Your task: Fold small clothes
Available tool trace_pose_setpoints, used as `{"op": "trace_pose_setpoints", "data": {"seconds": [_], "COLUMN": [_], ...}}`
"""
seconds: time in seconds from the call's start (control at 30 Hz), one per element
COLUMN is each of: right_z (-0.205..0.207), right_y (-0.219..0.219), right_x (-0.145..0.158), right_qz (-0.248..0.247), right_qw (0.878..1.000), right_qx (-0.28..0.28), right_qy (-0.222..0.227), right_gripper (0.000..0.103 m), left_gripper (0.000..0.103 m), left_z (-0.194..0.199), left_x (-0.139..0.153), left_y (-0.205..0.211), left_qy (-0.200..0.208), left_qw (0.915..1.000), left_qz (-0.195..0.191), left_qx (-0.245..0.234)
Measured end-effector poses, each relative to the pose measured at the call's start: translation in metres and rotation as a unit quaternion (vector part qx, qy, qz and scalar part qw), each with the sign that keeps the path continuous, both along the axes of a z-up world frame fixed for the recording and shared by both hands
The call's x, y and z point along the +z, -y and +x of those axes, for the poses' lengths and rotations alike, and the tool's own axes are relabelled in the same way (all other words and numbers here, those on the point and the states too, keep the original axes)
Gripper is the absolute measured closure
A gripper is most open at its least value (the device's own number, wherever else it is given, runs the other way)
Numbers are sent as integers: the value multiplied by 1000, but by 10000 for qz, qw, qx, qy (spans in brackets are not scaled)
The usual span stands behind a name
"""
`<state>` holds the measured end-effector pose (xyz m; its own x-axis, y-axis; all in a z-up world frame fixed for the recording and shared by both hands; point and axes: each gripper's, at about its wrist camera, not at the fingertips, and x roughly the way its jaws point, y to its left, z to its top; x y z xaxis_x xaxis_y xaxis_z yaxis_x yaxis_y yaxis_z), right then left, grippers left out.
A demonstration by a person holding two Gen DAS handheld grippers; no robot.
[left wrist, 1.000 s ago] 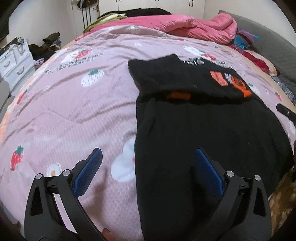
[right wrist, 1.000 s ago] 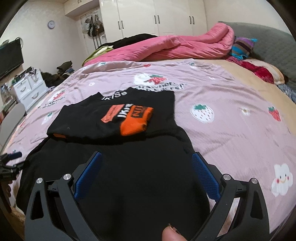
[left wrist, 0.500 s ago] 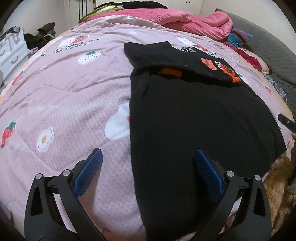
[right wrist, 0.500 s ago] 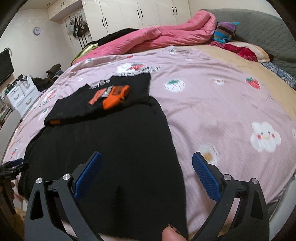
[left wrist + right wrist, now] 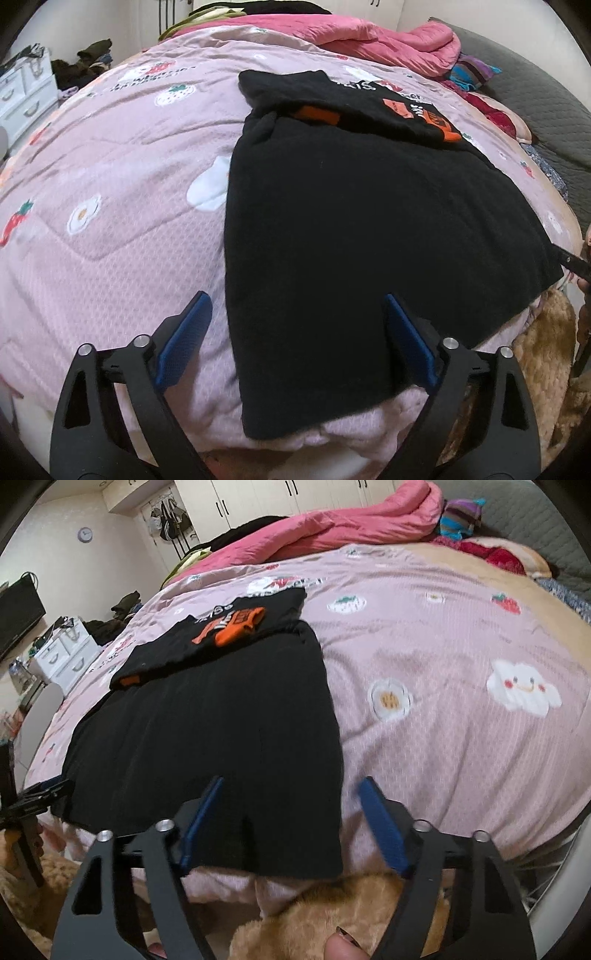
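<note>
A black garment (image 5: 351, 229) lies spread on the pink quilt, its top part with orange print (image 5: 436, 122) folded down over the body. It also shows in the right wrist view (image 5: 221, 720). My left gripper (image 5: 295, 332) is open and empty, its fingers on either side of the garment's near left corner at the bed's edge. My right gripper (image 5: 291, 823) is open and empty, straddling the garment's near right corner. The left gripper shows at the left edge of the right wrist view (image 5: 40, 794).
The pink quilt (image 5: 443, 646) with strawberry and cloud prints covers the bed. A pink duvet (image 5: 332, 528) and pillows (image 5: 495, 550) lie at the far end. A tan fluffy blanket (image 5: 314, 915) hangs below the bed's edge. White drawers (image 5: 26, 92) stand at the left.
Both grippers have pulled back toward the near edge of the bed and lowered to the garment's bottom hem. The right jaws have narrowed a little.
</note>
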<state>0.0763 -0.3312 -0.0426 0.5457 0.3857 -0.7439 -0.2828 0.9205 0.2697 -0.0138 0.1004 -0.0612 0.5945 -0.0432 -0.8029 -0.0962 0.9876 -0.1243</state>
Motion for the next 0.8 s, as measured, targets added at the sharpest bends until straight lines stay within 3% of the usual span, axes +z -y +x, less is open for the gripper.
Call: {"op": "trace_pose_setpoints", "data": {"seconds": [0.17,0.43,0.53,0.7,0.77,0.8], "right_z": [-7,-18,-23,-22,-21,-21], "right_y": [1,3,10,11,13,14], "right_x": [-8,-1,9,22,29,33], "right_qz": [-37,-107,64,260,369,456], "right_qw": [9999,9998,9996,9989,9982,9976], "right_qx": [62,71,78,81,73,62], "right_qy": [-79,121,264,394,459,508], "right_gripper": [63,93,94,94,94,94], "left_gripper": [31,39,43,70,93,95], "left_z": [-11,-20,-16,-11,-10,-10], "left_x": [3,-1,-2,4,8,11], "left_y": [-3,-5,-2,1,2,3], "left_qy": [-36,-155,-243,-252,-200,-157], "left_qw": [9998,9996,9993,9994,9996,9997], "left_qz": [-131,-147,-29,-33,-80,-87], "left_qx": [118,200,271,230,179,183]}}
